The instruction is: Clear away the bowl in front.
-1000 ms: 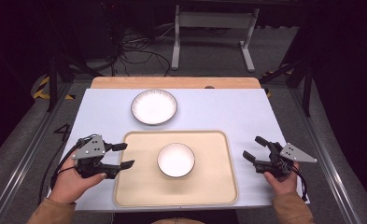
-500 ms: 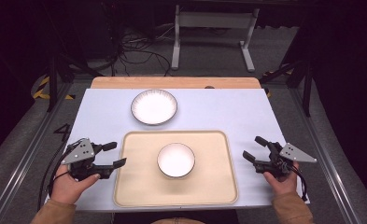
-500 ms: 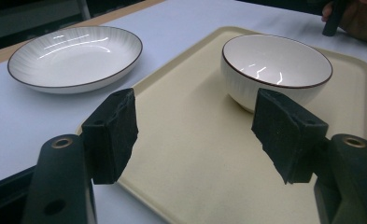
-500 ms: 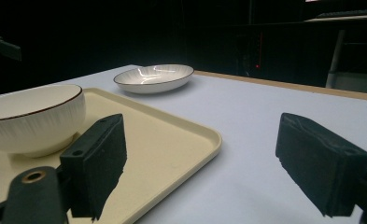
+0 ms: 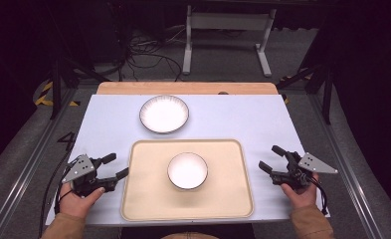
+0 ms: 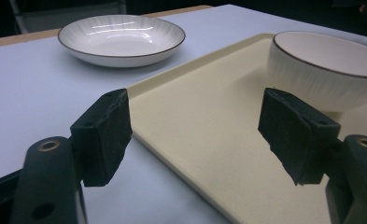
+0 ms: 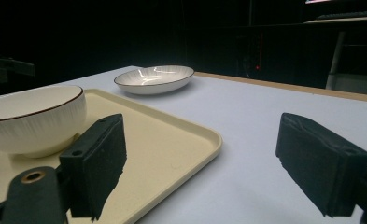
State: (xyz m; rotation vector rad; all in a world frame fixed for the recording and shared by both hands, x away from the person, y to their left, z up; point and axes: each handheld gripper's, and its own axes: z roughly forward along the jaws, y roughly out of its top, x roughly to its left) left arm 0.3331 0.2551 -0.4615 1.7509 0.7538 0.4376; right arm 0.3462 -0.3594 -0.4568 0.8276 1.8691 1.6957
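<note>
A cream tray [image 5: 148, 199] lies at the near middle of the white table, and a white bowl [image 5: 187, 171] with a dark rim stands in its centre. Behind the tray sits a white plate [image 5: 164, 113]. My left gripper [image 5: 114, 166] is open just off the tray's left edge, jaws pointing at it. In the left gripper view the tray's corner [image 6: 209, 121] lies between the jaws, with the bowl [image 6: 326, 65] and plate [image 6: 121, 38] beyond. My right gripper [image 5: 270, 158] is open off the tray's right edge. The right gripper view shows the tray [image 7: 172, 144], bowl [image 7: 34, 119] and plate [image 7: 154, 78].
The white table top [image 5: 233, 119] has bare room around the plate and right of the tray. A wooden strip [image 5: 183, 88] runs along its far edge. A metal stand [image 5: 223, 22] and cables [image 5: 143, 55] are on the floor beyond.
My left gripper has drawn back toward the near left and a little away from the tray's edge. The right gripper, bowl and plate have stayed put.
</note>
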